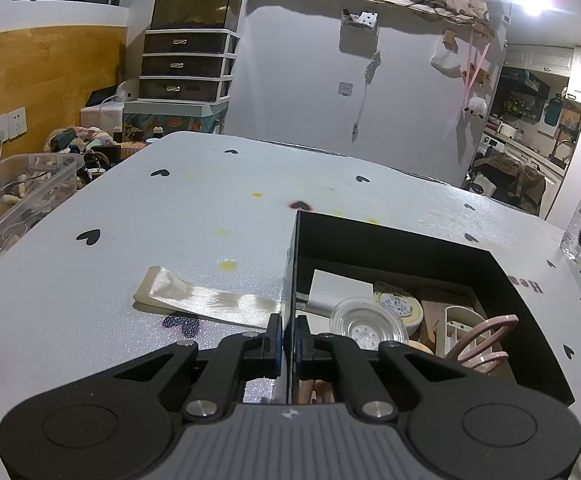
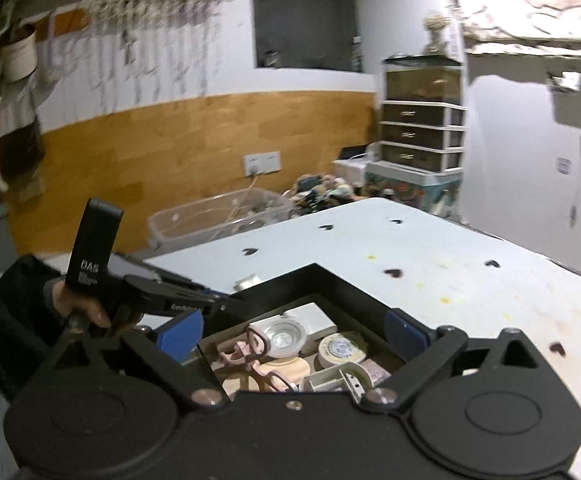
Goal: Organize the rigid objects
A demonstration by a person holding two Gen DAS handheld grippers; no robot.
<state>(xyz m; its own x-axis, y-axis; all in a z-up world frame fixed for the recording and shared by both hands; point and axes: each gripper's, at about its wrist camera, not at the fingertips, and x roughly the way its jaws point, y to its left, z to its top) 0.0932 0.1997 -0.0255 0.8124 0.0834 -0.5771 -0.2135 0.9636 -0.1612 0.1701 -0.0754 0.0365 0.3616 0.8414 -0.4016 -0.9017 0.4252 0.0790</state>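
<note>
now left tongs [image 1: 289, 334] pinching box [image 1: 292, 264] wall, right tongs [image 2: 294, 330] wide

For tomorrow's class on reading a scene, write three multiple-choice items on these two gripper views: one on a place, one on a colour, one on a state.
1. Where does the satin ribbon lie?
A. inside the box
B. on the table beside the box
C. on the floor

2. What colour is the box?
A. black
B. white
C. red

3. How does the left gripper stand?
A. wide open above the box
B. shut on the box's wall
C. shut on the ribbon

Answers:
1 B, it lies flat on the table, left of the box.
2 A, its walls are black.
3 B, its pads pinch the wall.
</note>
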